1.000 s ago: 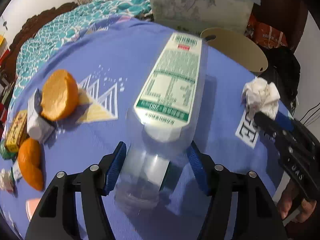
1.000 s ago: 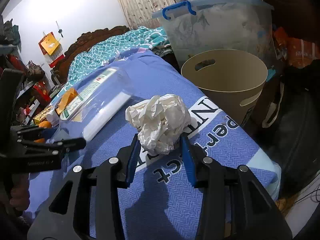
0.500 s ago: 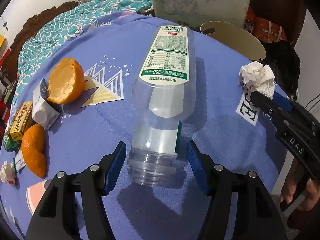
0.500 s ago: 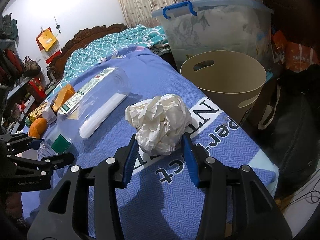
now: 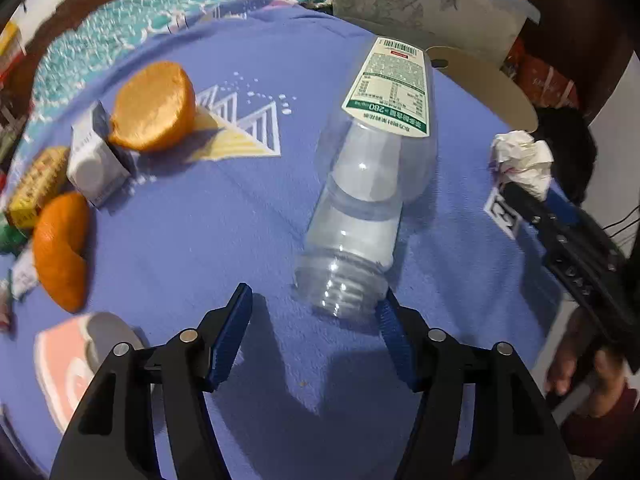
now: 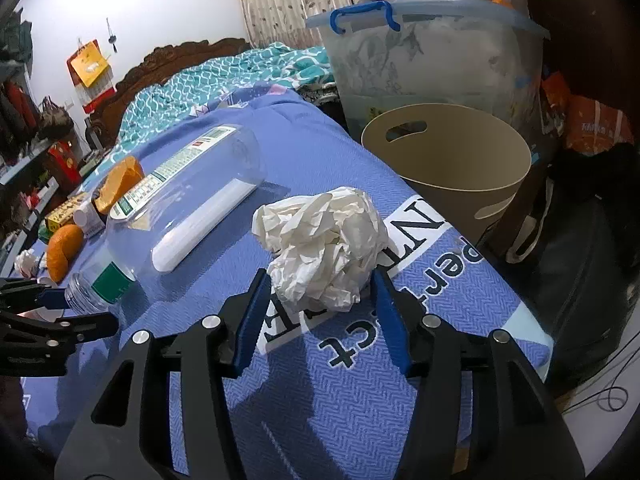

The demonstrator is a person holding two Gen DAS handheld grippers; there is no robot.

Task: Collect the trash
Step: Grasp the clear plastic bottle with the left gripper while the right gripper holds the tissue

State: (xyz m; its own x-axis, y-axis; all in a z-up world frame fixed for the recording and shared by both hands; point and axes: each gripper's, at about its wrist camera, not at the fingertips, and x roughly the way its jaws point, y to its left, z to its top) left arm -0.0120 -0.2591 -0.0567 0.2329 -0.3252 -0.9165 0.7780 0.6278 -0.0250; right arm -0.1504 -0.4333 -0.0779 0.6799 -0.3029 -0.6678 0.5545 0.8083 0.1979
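Clear bottle [image 5: 372, 188] lies on its side on blue-cloth worktop [image 5: 224, 216], long axis approx 6–12 o'clock, open neck at 6, base at 12. Left tongs [image 5: 316, 312] spread wide, empty; its right pad [image 5: 390, 328] touches the neck. Right tongs [image 6: 320, 292] spread, straddling crumpled tissue wad [image 6: 324, 248] w/o pinching. Beige bin [image 6: 448, 160] at 1 o'clock from wad.

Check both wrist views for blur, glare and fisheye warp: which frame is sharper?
Left wrist view: motion blur smears the orange peel halves and small boxes at left, the clear plastic bottle less so; its open left gripper stays crisp. Right wrist view: sharper overall, crumpled white tissue detailed between the open right gripper; bright white wall. Both bow at edges.
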